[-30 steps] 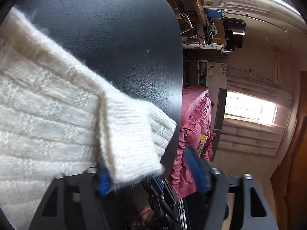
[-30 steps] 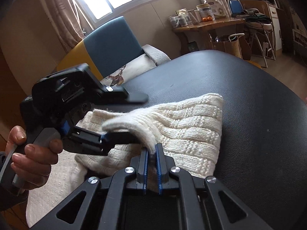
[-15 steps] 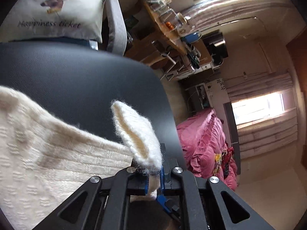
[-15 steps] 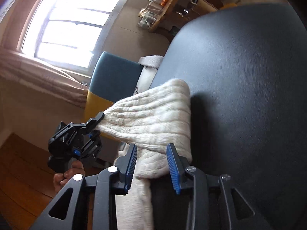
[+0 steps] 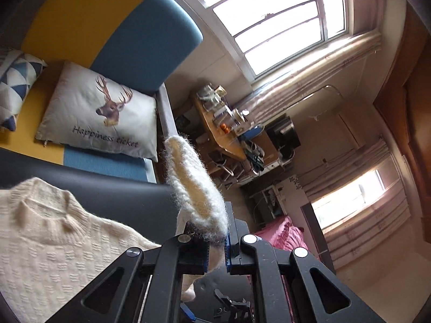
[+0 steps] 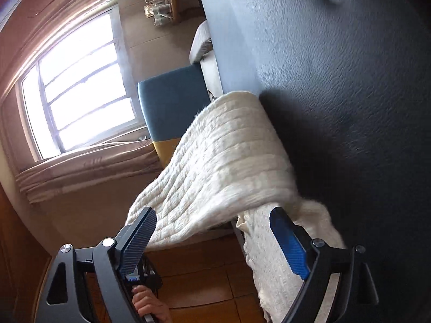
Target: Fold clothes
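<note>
Above the dark desk (image 5: 113, 193), the left gripper (image 5: 215, 253) pinches the cream sweater's (image 6: 223, 161) cuff (image 5: 196, 188); the right gripper (image 6: 215, 242) gapes wide, its 2 fingers empty.

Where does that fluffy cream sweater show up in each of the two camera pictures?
Left wrist view: the cream sweater lies lower left, its cuff pinched in the left gripper.
Right wrist view: it drapes across the centre, above the open right gripper.
Shared landmark: the blue and yellow sofa back, seen behind the sweater in both.
</note>
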A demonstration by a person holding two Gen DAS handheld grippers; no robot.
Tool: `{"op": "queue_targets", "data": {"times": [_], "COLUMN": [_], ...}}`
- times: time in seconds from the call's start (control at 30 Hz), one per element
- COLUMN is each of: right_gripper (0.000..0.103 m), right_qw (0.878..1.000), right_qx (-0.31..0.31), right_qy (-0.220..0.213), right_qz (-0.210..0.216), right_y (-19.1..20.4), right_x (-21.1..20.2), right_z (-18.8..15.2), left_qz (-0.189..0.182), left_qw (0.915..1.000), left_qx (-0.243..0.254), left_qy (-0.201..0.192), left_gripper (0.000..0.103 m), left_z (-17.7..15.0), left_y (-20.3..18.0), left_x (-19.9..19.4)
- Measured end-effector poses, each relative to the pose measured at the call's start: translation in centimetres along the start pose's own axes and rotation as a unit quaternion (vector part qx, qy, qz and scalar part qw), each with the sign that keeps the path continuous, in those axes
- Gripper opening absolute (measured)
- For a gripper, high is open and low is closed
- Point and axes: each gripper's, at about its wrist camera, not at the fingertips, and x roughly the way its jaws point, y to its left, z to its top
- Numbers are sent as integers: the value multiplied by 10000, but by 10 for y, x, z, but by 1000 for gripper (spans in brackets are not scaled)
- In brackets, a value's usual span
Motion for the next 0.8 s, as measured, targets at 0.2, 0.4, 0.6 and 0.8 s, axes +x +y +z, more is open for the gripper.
{"op": "queue_targets", "data": {"times": [0.2,0.4,0.6,0.8], "right_gripper": [89,88,88,87], "right_qw": [9984,9930,9862,9797], "right_qx": [-272,-752,-1075,-1304], "right_qy": [62,136,169,248], "right_qz": [-496,-902,-1249,-1504], "right_y": [0,1,4,6], "right_x": [35,46,53,60], "right_z": [-10,-19,-23,-25], "left_qz": [237,805,1652,1133], "left_qw": [9977,9904,9772,9725], "left_qx": [-272,-882,-1325,-2030], "left_qy": [-577,-689,-122,163], "left_gripper": [8,8,7,14], "left_z": [12,-23,-81,-111], "left_y": [71,175,260,297], "left_x": [-93,-152,-153,-159]}}
